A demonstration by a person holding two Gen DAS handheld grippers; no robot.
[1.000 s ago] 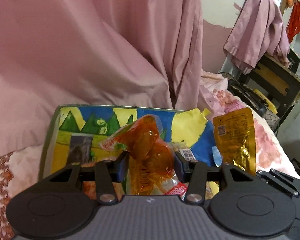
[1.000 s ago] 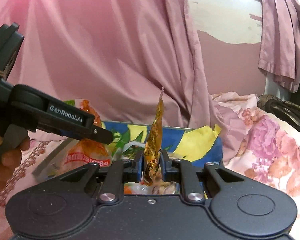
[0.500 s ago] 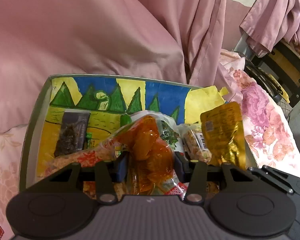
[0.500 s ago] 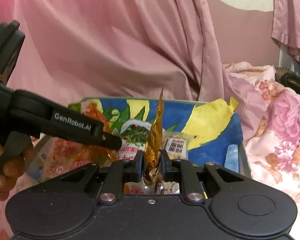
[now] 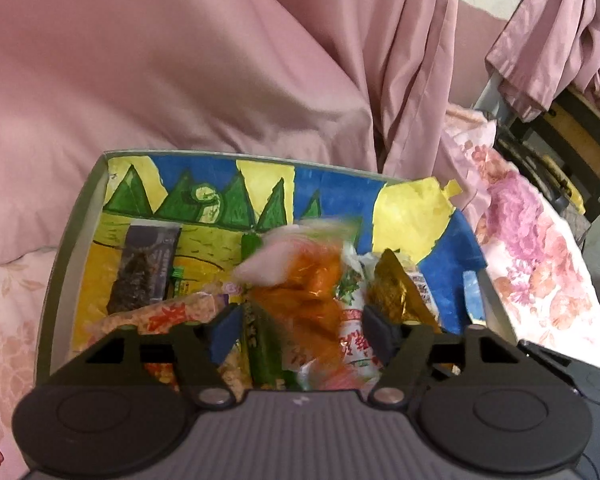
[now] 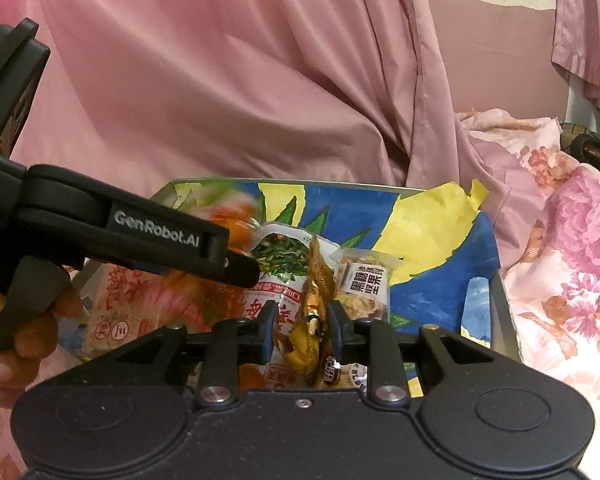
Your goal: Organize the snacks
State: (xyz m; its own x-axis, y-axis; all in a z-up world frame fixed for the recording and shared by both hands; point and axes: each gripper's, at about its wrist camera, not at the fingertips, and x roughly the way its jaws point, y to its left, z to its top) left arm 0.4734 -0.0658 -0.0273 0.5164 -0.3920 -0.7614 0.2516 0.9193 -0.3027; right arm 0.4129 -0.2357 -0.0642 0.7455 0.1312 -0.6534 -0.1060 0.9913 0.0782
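A painted box (image 5: pixel 100 184) lined in blue, yellow and green sits on the bed and holds several snack packets. My left gripper (image 5: pixel 300 328) is open over the box, and the blurred orange snack bag (image 5: pixel 304 280) sits loose between its fingers. My right gripper (image 6: pixel 302 330) has opened wider, with the gold packet (image 6: pixel 318 280) standing loose between its fingers; the packet also shows in the left wrist view (image 5: pixel 392 292). The left gripper (image 6: pixel 236 268) crosses the right wrist view. The box (image 6: pixel 496 300) shows there too.
A dark snack bar (image 5: pixel 148 268) lies at the box's left. A white packet with green vegetables (image 6: pixel 284 256) and a nut packet (image 6: pixel 364 284) lie in the middle. Pink curtain (image 5: pixel 220 60) hangs behind; floral bedding (image 5: pixel 532 248) lies to the right.
Both grippers lowered into the box. The left jaws opened and the orange bag is dropping, blurred. The right jaws spread wider around the gold packet.
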